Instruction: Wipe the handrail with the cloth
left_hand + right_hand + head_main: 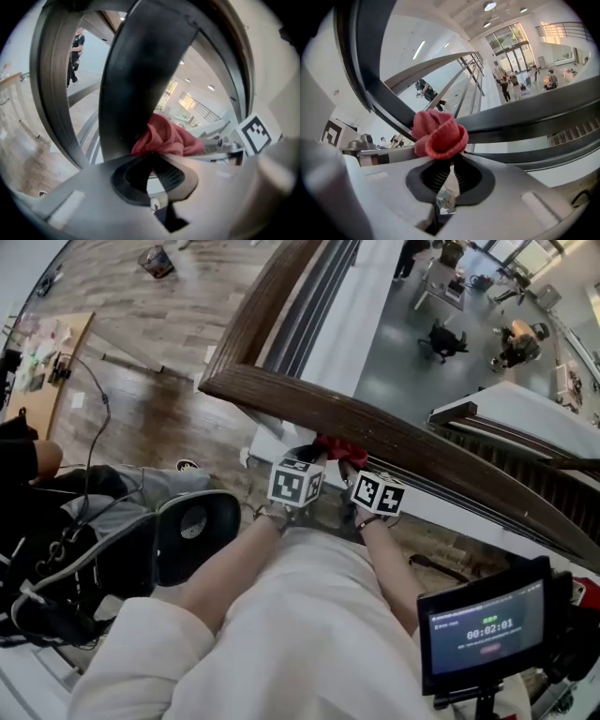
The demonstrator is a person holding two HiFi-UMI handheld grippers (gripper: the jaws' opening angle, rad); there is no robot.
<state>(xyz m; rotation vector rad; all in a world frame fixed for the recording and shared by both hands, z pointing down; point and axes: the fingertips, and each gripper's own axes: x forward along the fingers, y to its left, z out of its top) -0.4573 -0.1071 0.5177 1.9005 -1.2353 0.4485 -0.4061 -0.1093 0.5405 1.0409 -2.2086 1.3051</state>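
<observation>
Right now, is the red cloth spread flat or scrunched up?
Scrunched up. The red cloth is a rolled wad in the right gripper, and the left gripper pinches its other bunched end.

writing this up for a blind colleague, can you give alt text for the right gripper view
The right tool has its jaws shut on a bunched red cloth, just in front of a dark handrail that crosses the frame. Beyond it is a bright hall with people.
</observation>
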